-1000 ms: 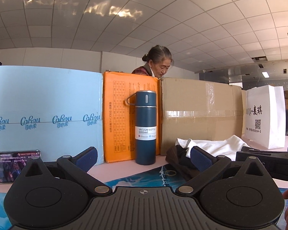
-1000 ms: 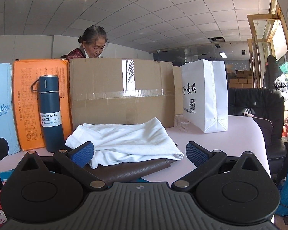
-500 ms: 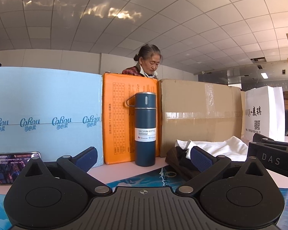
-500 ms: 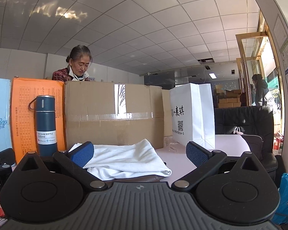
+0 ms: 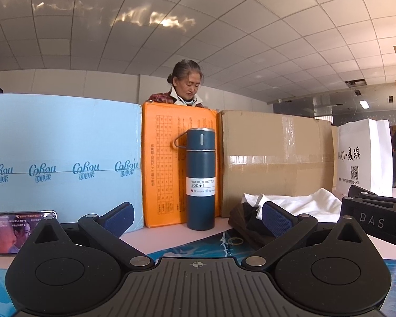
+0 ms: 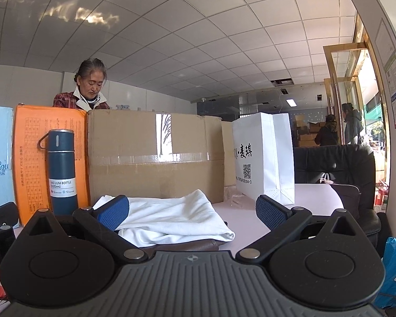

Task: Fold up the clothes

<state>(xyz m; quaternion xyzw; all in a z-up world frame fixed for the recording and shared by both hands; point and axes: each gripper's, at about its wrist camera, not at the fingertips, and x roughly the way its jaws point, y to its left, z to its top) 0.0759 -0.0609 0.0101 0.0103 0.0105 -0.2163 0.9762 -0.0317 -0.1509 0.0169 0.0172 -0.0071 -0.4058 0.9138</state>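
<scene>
Left wrist view: the left gripper stands level and low over the table, fingers spread wide with nothing between them. The vacuum bottle stands upright ahead of the gap, against the orange box. The white garment lies far right, on top of a dark brown garment, in front of the cardboard box. The right finger pad overlaps the pile in the picture; contact cannot be confirmed. Compared with the frame a second ago, the bottle and boxes sit slightly higher and the right gripper's body has advanced along the right edge. A phone lies near left.

Right wrist view: the right gripper is also spread wide and holds nothing. The white garment lies directly ahead between the fingers, draped on the dark brown garment, which shows only as a strip below it. The left finger pad overlaps the cloth's left edge. A white paper bag stands far right. A second ago this camera looked down on the pile; it now sits lower and nearer, with more ceiling in frame.

Judgement: the right gripper is closing in on the pile for a first grasp; no fold has started. The next move needs a pinch on the white layer only, not on the dark one beneath
</scene>
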